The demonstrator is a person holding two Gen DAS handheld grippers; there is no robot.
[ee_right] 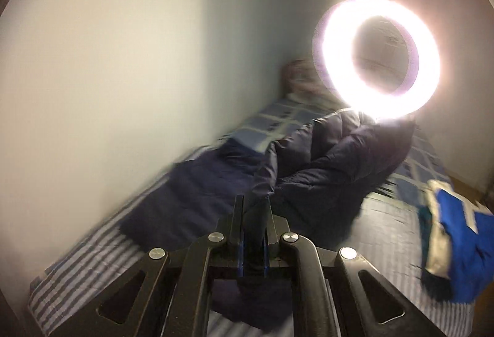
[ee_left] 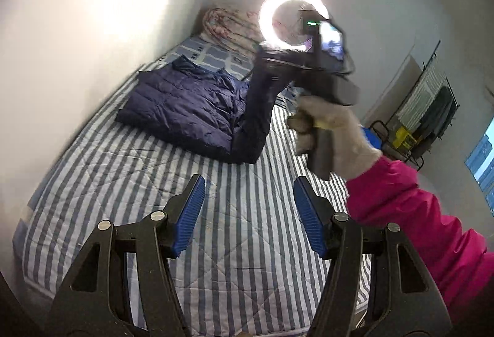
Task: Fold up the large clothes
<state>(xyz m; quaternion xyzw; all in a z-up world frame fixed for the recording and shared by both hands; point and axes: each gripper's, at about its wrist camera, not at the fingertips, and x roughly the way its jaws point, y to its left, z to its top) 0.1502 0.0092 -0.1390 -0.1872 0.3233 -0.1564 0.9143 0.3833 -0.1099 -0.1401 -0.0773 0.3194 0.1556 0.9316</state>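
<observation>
A navy quilted puffer jacket [ee_left: 182, 108] lies on the striped bed [ee_left: 129, 182], its body folded near the wall. One sleeve [ee_left: 256, 117] is lifted off the bed, pinched at its end by my right gripper [ee_left: 262, 54], which a gloved hand holds above the bed. In the right wrist view that gripper [ee_right: 253, 213] is shut on dark jacket fabric, and the jacket [ee_right: 324, 170] hangs and bunches ahead of it. My left gripper [ee_left: 248, 191] hovers over bare striped bedding nearer the foot, its blue pads [ee_left: 191, 210] wide apart with nothing between them.
A bright ring light [ee_left: 293, 17] stands over the far end of the bed beside a rolled floral blanket [ee_left: 228, 25]. A wall runs along the bed's left side. A blue and white garment [ee_right: 457, 244] lies at the bed's right. A rack [ee_left: 423, 117] stands at the right.
</observation>
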